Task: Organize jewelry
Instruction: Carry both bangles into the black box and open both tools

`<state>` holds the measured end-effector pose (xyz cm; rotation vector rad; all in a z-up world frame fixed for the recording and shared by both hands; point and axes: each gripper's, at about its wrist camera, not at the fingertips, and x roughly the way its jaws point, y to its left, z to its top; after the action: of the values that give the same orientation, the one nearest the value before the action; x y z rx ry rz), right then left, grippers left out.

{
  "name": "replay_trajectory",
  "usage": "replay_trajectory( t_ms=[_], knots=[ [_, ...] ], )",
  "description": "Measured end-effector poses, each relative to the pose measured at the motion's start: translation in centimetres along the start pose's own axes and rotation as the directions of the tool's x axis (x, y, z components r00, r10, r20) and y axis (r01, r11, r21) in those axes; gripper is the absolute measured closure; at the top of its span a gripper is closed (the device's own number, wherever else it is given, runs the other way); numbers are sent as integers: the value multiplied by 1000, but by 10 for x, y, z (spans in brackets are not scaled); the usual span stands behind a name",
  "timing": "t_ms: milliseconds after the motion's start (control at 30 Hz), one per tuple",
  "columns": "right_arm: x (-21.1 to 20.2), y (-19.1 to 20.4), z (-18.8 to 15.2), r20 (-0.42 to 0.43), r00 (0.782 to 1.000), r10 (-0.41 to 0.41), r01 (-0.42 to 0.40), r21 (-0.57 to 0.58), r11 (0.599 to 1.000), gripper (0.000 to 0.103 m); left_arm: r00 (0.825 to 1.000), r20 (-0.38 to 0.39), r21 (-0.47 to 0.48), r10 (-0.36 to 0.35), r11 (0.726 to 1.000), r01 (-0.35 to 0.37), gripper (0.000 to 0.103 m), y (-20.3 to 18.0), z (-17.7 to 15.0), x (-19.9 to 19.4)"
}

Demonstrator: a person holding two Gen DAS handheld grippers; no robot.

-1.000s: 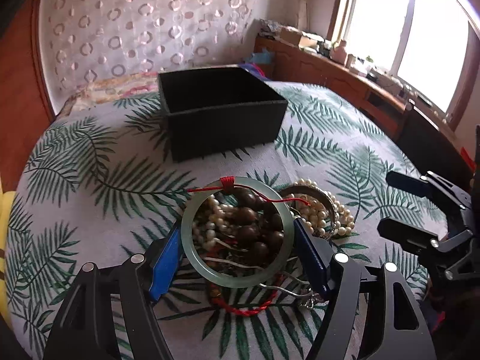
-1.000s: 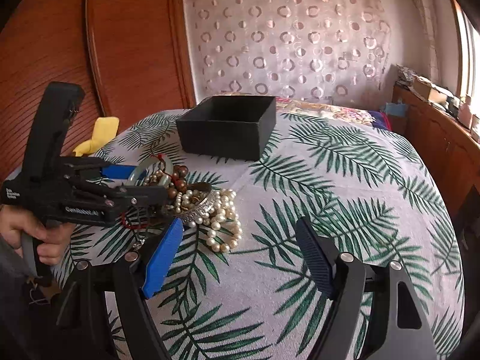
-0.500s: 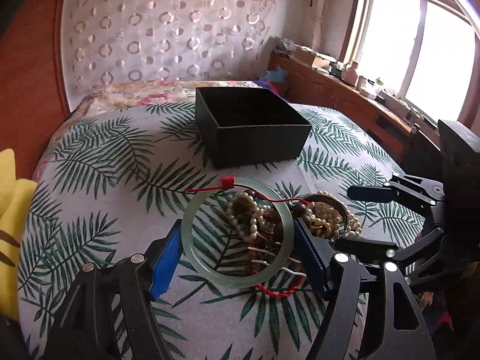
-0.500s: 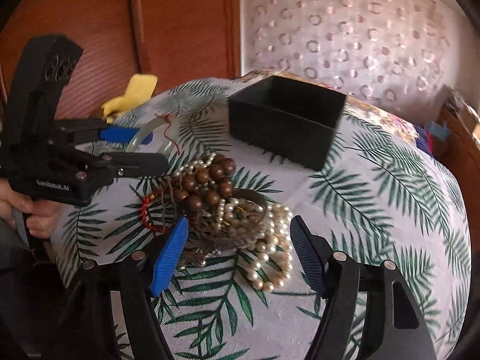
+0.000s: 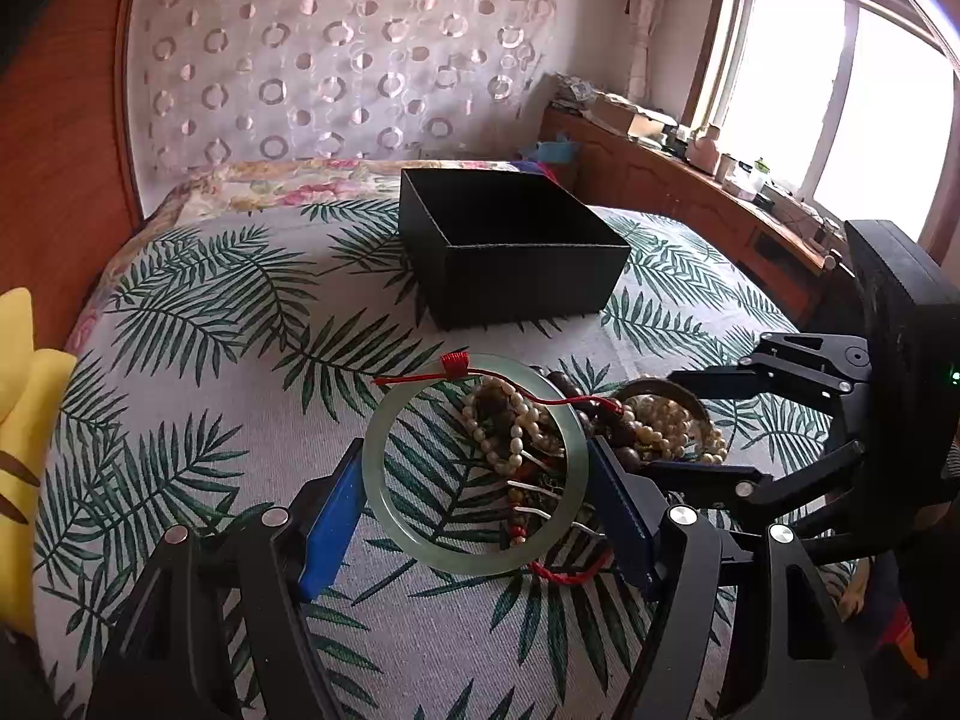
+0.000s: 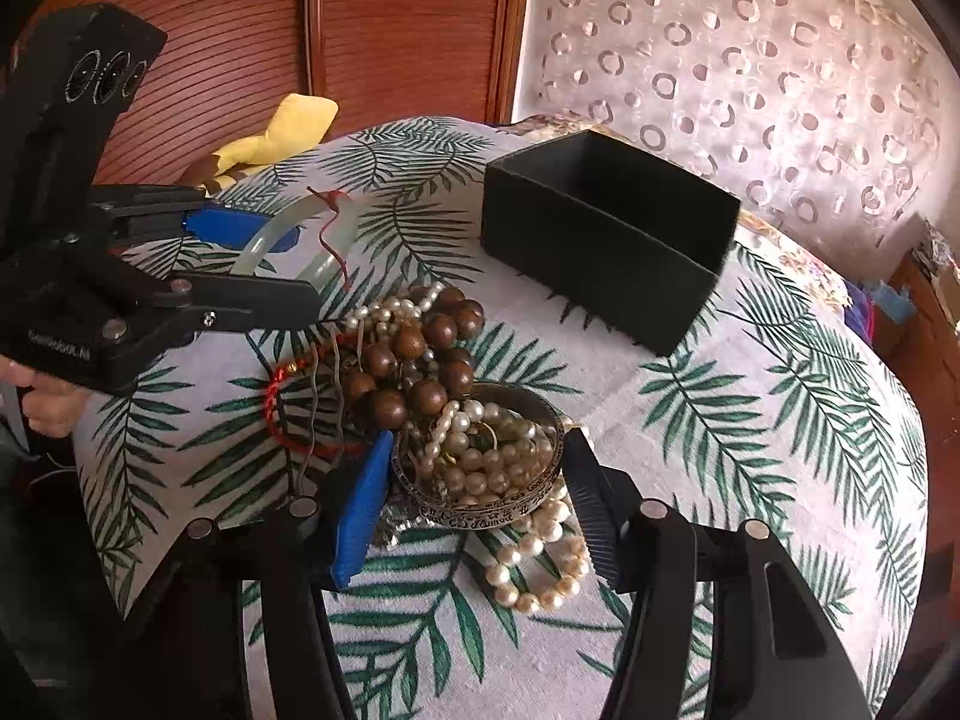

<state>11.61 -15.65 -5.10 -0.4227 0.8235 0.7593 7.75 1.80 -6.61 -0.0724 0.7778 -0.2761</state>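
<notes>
My left gripper (image 5: 477,504) is shut on a pale green jade bangle (image 5: 384,510) with a red cord, held a little above the table; it also shows in the right wrist view (image 6: 264,240). A heap of jewelry lies beside it: brown wooden beads (image 6: 414,354), pearl strands (image 6: 540,576), a red string bracelet (image 6: 276,414). My right gripper (image 6: 474,510) is open, its fingers on either side of an engraved metal bangle (image 6: 480,510) full of pearls. An open black box (image 5: 510,252) stands further back and looks empty.
The round table wears a palm-leaf cloth (image 5: 180,390). A yellow plush object (image 5: 24,420) lies at the left edge. Wooden panels, a patterned curtain and a cluttered window ledge (image 5: 720,168) surround the table.
My left gripper has lifted the jade bangle up and left off the heap. My right gripper has moved in over the heap, around the metal bangle.
</notes>
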Motion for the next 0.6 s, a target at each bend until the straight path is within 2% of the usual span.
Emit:
replay_trajectory(
  t_ms=[133,233,400,600],
  knots=[
    [-10,-3,-6,12,1000,-21,21,10,1000,43,1000,1,2,0,1000,0,34,0,-1,0],
    [-20,-3,-5,39,997,-73,73,-1,997,43,1000,0,0,0,1000,0,35,0,-1,0],
    [-34,-11,-3,96,990,-108,107,20,994,43,1000,3,5,0,1000,0,34,-3,0,-2],
    [-40,-24,5,123,986,-117,112,44,993,43,1000,23,19,1,1000,-1,35,-8,10,-5]
  ],
)
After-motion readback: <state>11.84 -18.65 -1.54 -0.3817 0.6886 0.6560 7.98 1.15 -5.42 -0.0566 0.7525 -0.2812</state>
